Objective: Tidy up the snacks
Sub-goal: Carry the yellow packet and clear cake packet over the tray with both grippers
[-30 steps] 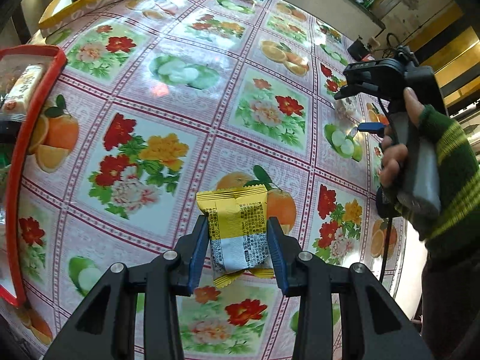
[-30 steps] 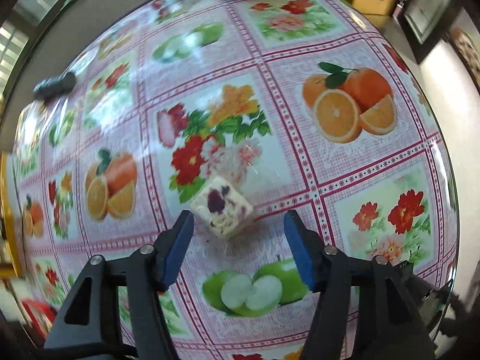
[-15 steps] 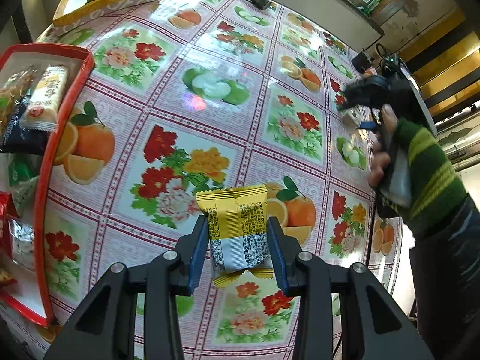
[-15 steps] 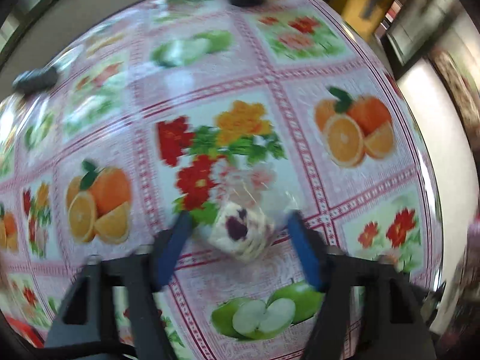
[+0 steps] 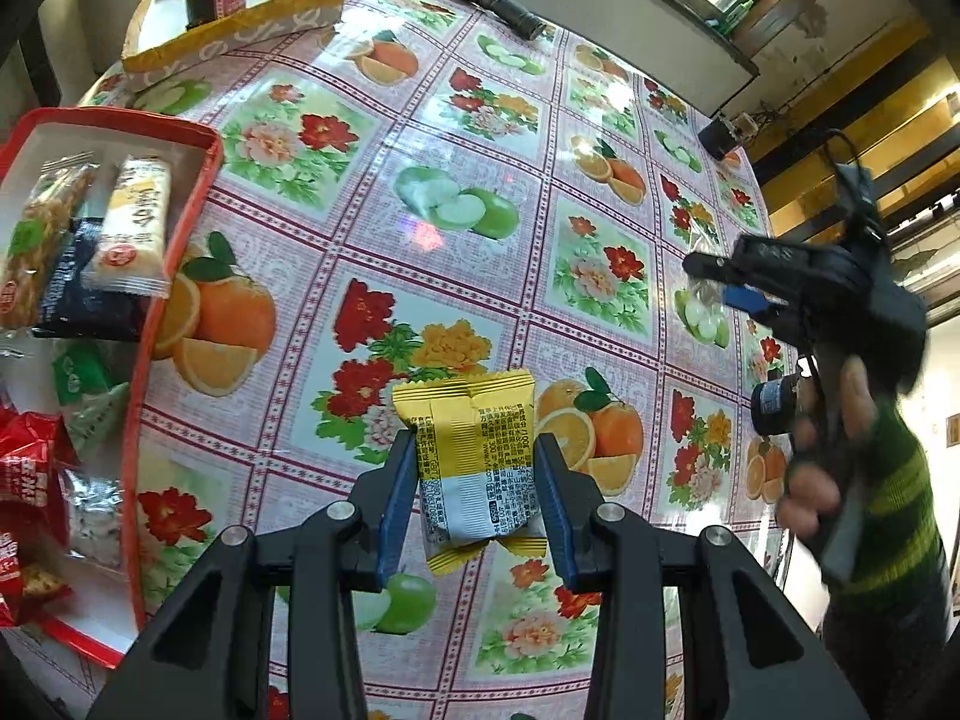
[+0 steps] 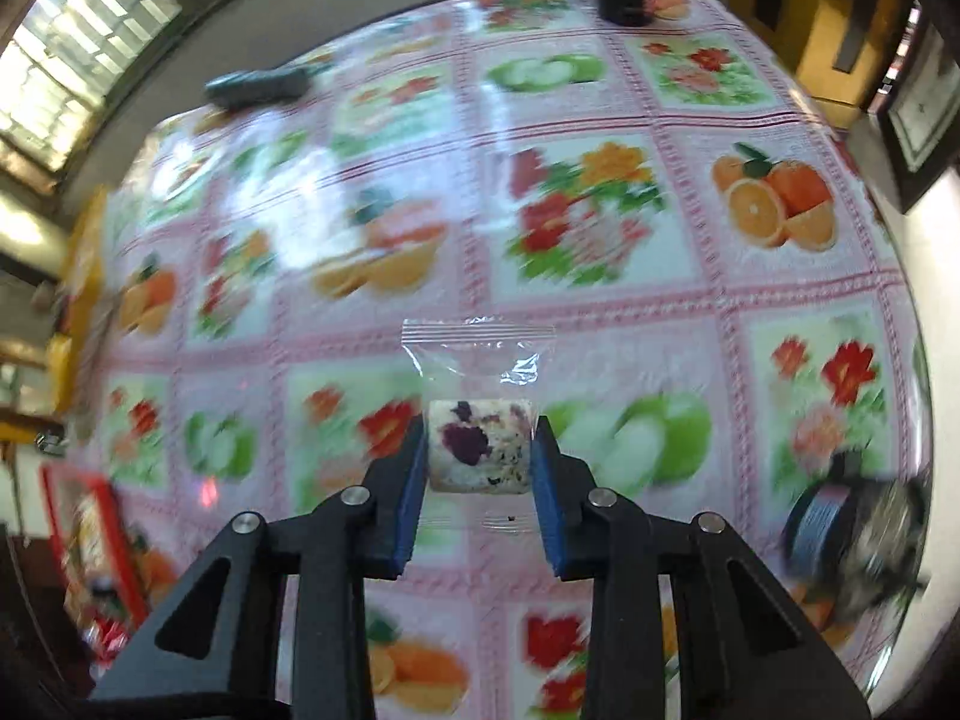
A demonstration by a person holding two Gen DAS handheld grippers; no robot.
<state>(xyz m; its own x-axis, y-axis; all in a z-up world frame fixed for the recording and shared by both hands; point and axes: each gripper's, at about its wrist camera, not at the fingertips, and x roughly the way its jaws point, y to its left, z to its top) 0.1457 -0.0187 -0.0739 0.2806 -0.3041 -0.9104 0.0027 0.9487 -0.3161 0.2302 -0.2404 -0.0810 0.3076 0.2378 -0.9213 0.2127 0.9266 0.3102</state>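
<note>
Left wrist view — left gripper (image 5: 474,492) jaws clamp yellow snack packet (image 5: 474,471) above bench (image 5: 456,138); red tray (image 5: 174,276) part-filled. Right gripper (image 6: 478,459) jaws just closed on bagged nougat (image 6: 478,444) — both undelivered.

My yellow snack pack (image 5: 474,468) stands upright, pinched between my left jaws. My right jaws pinch a clear-bagged nougat cube (image 6: 480,447).

I work in a lived-in home room: a table under a glossy fruit-and-flower oilcloth (image 5: 456,222), a window (image 6: 90,42) behind it, framed pictures (image 6: 918,114) on the wall beside it.
</note>
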